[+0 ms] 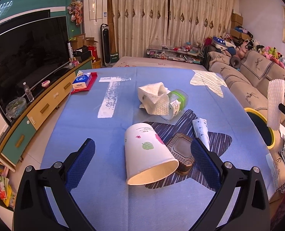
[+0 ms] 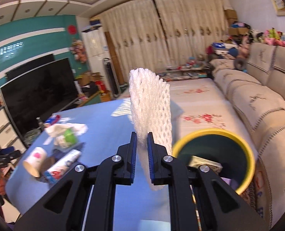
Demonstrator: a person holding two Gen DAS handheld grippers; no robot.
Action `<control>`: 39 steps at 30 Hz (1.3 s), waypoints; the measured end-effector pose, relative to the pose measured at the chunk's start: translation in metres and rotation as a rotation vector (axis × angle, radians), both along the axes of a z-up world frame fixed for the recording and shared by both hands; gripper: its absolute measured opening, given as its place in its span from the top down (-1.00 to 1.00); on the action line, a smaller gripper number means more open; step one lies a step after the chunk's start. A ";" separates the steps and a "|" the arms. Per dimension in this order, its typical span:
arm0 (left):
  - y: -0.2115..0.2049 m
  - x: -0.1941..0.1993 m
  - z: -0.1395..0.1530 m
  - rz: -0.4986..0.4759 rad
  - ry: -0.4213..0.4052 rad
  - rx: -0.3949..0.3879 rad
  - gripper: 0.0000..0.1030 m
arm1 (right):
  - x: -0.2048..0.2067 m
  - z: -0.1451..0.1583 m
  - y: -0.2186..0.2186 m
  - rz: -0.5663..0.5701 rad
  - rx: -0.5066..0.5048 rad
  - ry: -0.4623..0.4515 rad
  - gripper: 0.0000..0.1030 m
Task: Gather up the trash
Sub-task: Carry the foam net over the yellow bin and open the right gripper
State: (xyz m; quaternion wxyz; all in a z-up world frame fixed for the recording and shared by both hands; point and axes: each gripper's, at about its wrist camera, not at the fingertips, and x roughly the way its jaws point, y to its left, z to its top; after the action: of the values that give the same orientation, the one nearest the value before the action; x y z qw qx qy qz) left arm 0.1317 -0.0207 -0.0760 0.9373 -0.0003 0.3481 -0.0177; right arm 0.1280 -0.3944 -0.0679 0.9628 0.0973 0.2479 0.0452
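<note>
The right claw [image 2: 142, 146] is pinching a white foam fruit net [image 2: 150, 104] between its two blue pads, jaws nearly together on the mesh, which is standing upright above the fingertips. Just beyond and to the right of this claw, a yellow-rimmed bin [image 2: 246, 148] is sitting beside the counter [image 2: 107, 119], and only the right wrist view is looking down into it, showing some paper scrap already lying inside. To the left of this claw, blurred, the counter litter is lying in a loose group.

The left claw [image 1: 142, 150] is standing wide, gripping nothing. One paper cup [image 1: 148, 154] is lying on its side between the two spread fingers, mouth toward the camera, touching neither pad. Just behind the cup, toward the right finger, one dark foil tray [image 1: 182, 151] is lying flat. Beyond the right fingertip, one white tube [image 1: 201, 130] is lying. Farther ahead, one crumpled paper towel [image 1: 154, 100] is resting against one clear jar with a green lid [image 1: 178, 101]. Only the left wrist view is showing these sharply, and it alone is showing one tissue pack [image 1: 82, 80] far ahead to the left, at the counter's edge. At its right edge the foam net and the bin's rim are appearing, the net held above the rim.

All told: two claws, one net, one bin, one cup, one tray, one tube, one towel, one jar, one tissue pack.
</note>
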 end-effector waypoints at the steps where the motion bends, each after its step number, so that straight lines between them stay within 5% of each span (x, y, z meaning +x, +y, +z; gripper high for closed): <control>1: -0.001 0.002 -0.001 -0.001 0.003 0.002 -0.90 | 0.003 -0.005 -0.010 -0.026 -0.003 0.013 0.79; 20: -0.026 0.020 -0.013 -0.022 0.047 0.039 -0.90 | 0.079 -0.110 -0.109 -0.260 -0.026 0.257 0.76; 23: -0.028 0.022 -0.015 -0.024 0.052 0.037 -0.90 | 0.085 -0.121 -0.113 -0.286 -0.027 0.282 0.50; 39: -0.018 0.033 -0.030 0.041 0.105 0.050 -0.90 | 0.075 -0.108 -0.083 -0.226 -0.030 0.234 0.29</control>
State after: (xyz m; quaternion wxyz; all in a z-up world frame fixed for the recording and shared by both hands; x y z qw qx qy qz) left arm 0.1642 -0.0390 -0.1057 0.9176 0.0149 0.3971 0.0105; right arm 0.2032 -0.4778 -0.1758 0.9277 0.1149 0.3464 -0.0787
